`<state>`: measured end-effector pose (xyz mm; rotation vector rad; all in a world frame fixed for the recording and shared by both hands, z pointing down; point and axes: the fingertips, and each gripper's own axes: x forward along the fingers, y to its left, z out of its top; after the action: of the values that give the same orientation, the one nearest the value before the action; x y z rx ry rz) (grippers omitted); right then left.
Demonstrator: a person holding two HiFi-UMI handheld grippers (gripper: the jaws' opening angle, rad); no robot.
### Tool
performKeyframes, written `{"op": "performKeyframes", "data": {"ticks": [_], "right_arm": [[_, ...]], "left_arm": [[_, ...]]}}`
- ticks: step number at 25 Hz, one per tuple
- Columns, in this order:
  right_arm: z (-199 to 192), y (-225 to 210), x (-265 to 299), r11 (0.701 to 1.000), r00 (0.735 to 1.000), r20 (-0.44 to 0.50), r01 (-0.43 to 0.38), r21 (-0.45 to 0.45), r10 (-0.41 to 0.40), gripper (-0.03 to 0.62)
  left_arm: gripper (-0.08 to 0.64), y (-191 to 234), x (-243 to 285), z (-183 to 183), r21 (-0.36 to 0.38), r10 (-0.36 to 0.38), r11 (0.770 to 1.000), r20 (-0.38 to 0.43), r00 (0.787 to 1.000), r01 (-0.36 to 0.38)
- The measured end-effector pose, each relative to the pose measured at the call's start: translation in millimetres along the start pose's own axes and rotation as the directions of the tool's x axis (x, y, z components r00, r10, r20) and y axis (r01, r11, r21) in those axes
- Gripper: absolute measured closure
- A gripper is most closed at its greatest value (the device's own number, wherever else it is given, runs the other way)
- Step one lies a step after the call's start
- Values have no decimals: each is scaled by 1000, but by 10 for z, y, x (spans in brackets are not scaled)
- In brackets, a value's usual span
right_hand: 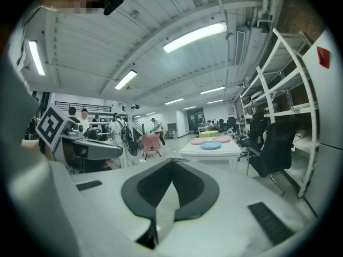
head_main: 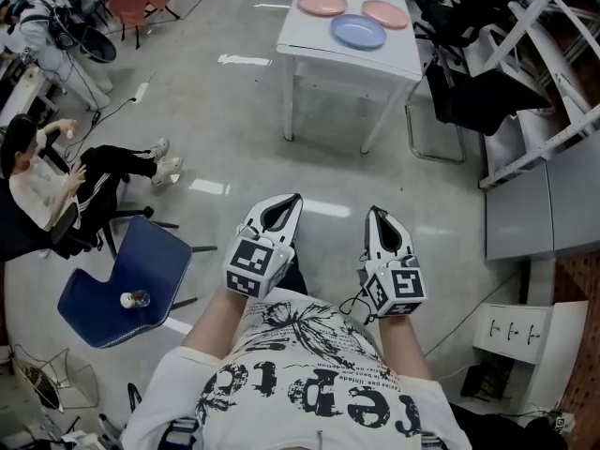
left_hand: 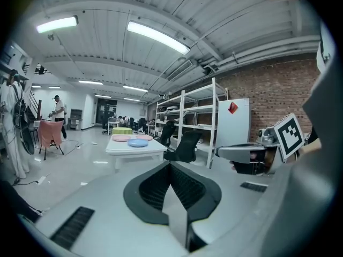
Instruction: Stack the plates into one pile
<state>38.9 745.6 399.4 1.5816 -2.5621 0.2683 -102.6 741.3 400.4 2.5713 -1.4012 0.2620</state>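
Observation:
Three plates lie apart on a white table [head_main: 309, 50] far ahead: a pink plate [head_main: 322, 4], a blue plate [head_main: 358, 32] and a second pink plate [head_main: 385, 13]. Both grippers are held close to my body, far short of the table. The left gripper [head_main: 292, 198] is shut and empty, and so is the right gripper [head_main: 374, 211]. In the left gripper view the jaws [left_hand: 170, 164] meet at the tip, with the blue plate [left_hand: 138, 142] small in the distance. In the right gripper view the closed jaws [right_hand: 172, 160] point toward the table [right_hand: 211, 150] and blue plate [right_hand: 210, 145].
Bare grey floor lies between me and the table. A blue chair [head_main: 131, 279] with a cup [head_main: 136, 299] on it stands at my left, by a seated person [head_main: 37, 172]. Black office chairs [head_main: 469, 73] and white shelving [head_main: 544, 82] flank the table's right side.

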Motion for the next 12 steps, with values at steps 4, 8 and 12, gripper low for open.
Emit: {"op": "performKeyframes", "data": {"ticks": [4, 8, 12], "right_arm": [[80, -131, 454, 1000, 1000, -21, 18, -5, -18, 591], [194, -350, 1004, 999, 998, -44, 33, -12, -33, 591], [370, -574, 1635, 997, 996, -50, 70, -20, -71, 591]], "left_arm": [[557, 343, 369, 129, -10, -13, 1000, -2, 1000, 13], [557, 728, 841, 279, -21, -29, 999, 4, 1000, 29], [557, 1212, 1357, 464, -30, -53, 998, 7, 999, 53]]}}
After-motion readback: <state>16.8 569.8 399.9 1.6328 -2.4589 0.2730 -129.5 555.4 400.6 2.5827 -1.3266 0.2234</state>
